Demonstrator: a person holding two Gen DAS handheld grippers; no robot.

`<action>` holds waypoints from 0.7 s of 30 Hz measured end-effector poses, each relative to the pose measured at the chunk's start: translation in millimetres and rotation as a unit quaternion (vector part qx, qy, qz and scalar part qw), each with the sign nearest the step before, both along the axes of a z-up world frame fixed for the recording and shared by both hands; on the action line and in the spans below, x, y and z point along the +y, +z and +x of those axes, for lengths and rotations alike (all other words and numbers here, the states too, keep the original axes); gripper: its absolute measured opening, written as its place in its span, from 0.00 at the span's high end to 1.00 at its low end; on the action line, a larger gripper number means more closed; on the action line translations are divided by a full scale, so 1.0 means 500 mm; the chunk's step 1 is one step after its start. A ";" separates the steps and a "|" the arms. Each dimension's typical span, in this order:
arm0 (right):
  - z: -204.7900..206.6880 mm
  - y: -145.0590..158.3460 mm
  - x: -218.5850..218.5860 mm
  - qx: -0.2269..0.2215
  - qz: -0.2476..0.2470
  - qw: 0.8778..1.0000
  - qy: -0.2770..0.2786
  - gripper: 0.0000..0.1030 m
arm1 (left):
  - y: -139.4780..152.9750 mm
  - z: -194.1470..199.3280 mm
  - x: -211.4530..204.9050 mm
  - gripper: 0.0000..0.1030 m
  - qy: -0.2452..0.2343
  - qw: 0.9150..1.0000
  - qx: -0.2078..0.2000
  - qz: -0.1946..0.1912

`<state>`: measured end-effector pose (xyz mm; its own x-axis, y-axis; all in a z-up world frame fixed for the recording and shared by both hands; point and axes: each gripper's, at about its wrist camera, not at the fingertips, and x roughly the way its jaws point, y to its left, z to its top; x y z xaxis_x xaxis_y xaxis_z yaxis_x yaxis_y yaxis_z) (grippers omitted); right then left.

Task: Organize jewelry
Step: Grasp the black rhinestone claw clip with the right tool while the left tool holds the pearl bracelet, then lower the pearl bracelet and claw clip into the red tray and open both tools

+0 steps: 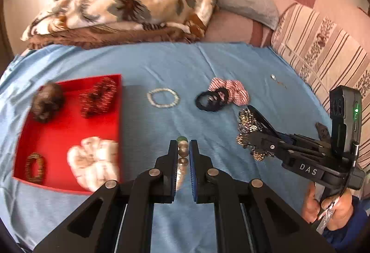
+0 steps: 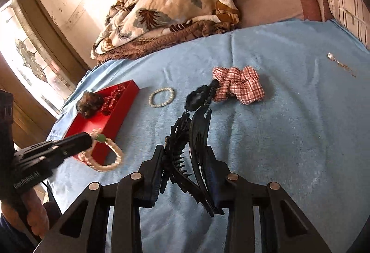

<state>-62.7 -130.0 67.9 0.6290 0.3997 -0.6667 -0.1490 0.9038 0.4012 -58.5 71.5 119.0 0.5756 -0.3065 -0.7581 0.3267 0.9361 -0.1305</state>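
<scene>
Two grippers each hold something above the blue bed cover (image 1: 161, 63). The left gripper (image 1: 183, 149) has its jaws pressed together on a pearly bracelet (image 2: 108, 155), which hangs in a loop near the red tray (image 1: 57, 137). The right gripper (image 2: 185, 160) pinches a black hair clip (image 2: 196, 128). The clip's long side points away from the jaws, toward the checked scrunchie (image 2: 240, 84).

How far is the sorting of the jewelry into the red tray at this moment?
Done: four pieces lie in the red tray. In hand: the left tool is shut on a pearl bracelet with a green bead; the right tool grips a black hair clip. Left on the blue cloth: white bead bracelet, black hair tie, checked scrunchie, small pendant.
</scene>
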 end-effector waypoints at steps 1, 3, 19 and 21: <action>-0.002 0.010 0.008 -0.002 -0.002 1.000 0.003 0.64 | 0.010 -0.003 0.017 0.91 0.006 1.000 -0.005 0.000; -0.002 0.026 0.026 -0.006 -0.005 1.000 0.010 0.64 | 0.029 -0.008 0.061 0.91 0.021 1.000 -0.013 0.001; 0.100 0.083 0.317 0.001 -0.007 0.993 0.121 0.64 | 0.023 0.120 0.378 0.91 0.147 0.989 0.006 0.006; 0.121 0.074 0.352 0.010 -0.010 0.991 0.131 0.64 | 0.004 0.145 0.403 0.91 0.160 0.987 0.016 -0.003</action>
<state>-2.0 45.8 104.9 0.4917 0.5337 -0.6880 -0.3720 0.8432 0.3882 13.8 273.1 121.1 0.6202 -0.1171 -0.7756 0.0102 0.9899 -0.1413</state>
